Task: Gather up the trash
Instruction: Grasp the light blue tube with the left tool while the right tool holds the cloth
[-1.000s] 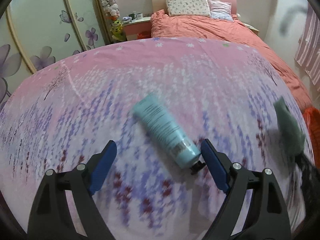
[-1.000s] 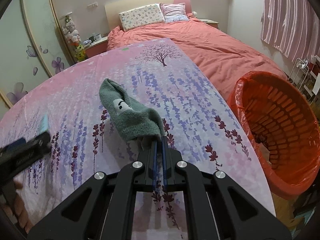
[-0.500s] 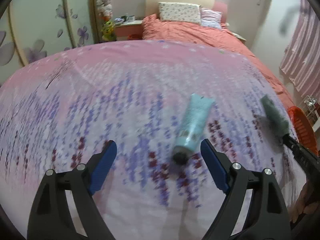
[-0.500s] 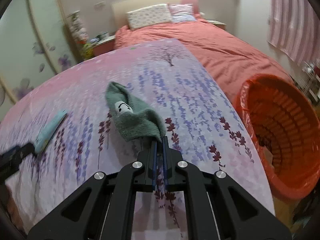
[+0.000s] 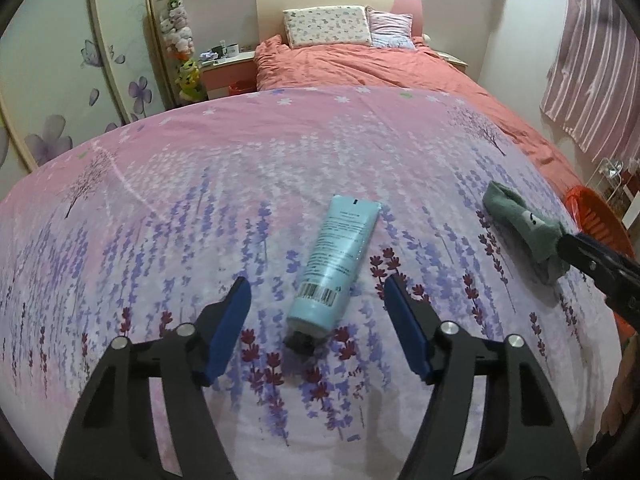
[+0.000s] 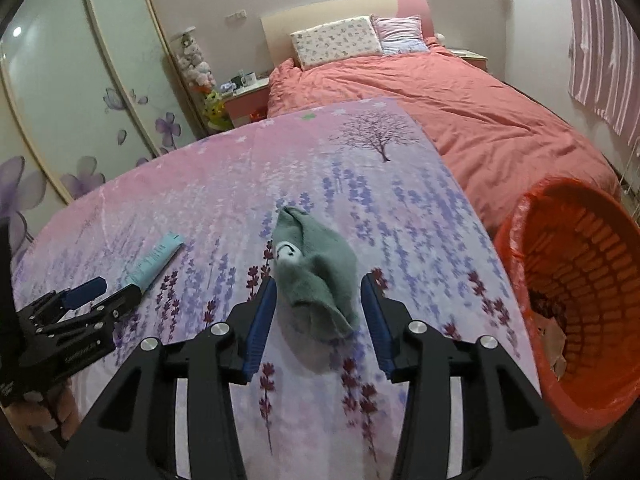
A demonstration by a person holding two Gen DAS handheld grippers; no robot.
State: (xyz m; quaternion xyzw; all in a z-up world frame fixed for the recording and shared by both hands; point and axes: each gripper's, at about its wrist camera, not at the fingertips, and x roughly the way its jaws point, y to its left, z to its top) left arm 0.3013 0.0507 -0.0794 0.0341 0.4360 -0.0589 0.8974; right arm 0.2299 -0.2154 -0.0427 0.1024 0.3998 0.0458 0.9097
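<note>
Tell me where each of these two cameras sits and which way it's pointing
Left wrist: rides the left gripper, looking down over the floral bedspread toward the headboard; jaws closing around the blue tube, not yet touching.
Right wrist: rides the right gripper, same heading; jaws opening beside the green sock, orange basket right.
Shared: tube, sock, basket, bedspread, and each view shows the other gripper.

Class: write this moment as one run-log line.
left gripper: closing, astride tube | right gripper: opening, around sock | basket: beside bed
</note>
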